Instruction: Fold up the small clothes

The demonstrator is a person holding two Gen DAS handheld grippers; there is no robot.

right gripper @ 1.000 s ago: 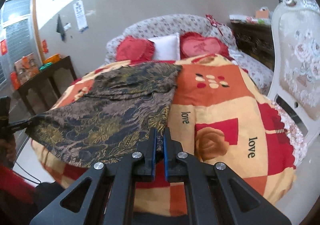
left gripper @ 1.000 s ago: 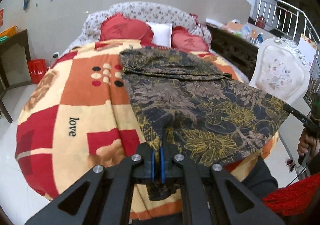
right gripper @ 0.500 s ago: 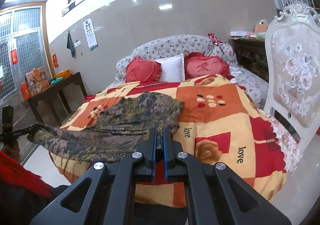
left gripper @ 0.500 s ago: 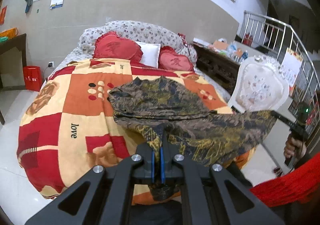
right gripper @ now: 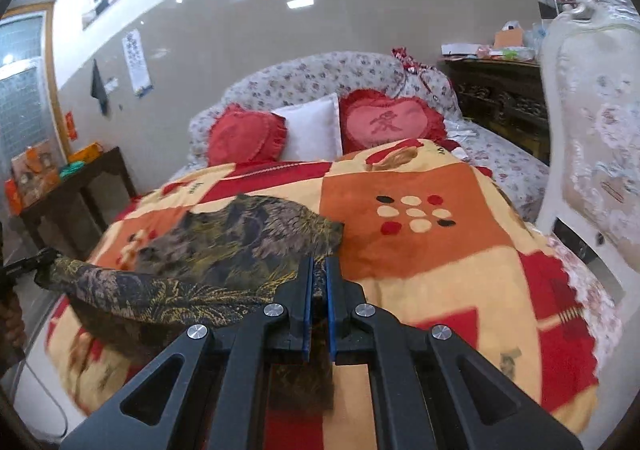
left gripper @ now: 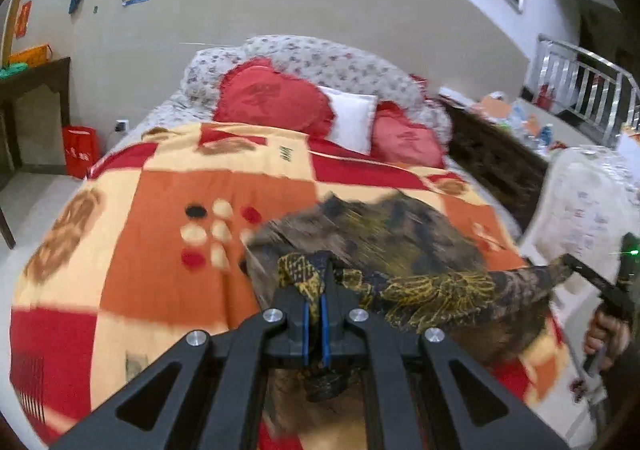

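Both grippers have drawn back toward the near edge of the bed [left gripper: 132, 234], left gripper [left gripper: 316, 286] and right gripper [right gripper: 316, 282] each clamped on a corner of the garment [right gripper: 248, 238], keeping it taut for folding.

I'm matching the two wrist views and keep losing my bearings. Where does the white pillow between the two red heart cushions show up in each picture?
Left wrist view: the white pillow sits above centre, slightly right, wedged between the red heart cushions.
Right wrist view: the white pillow sits just left of centre in the upper half, again between the cushions.
Shared landmark: the floral headboard curving behind the pillows.
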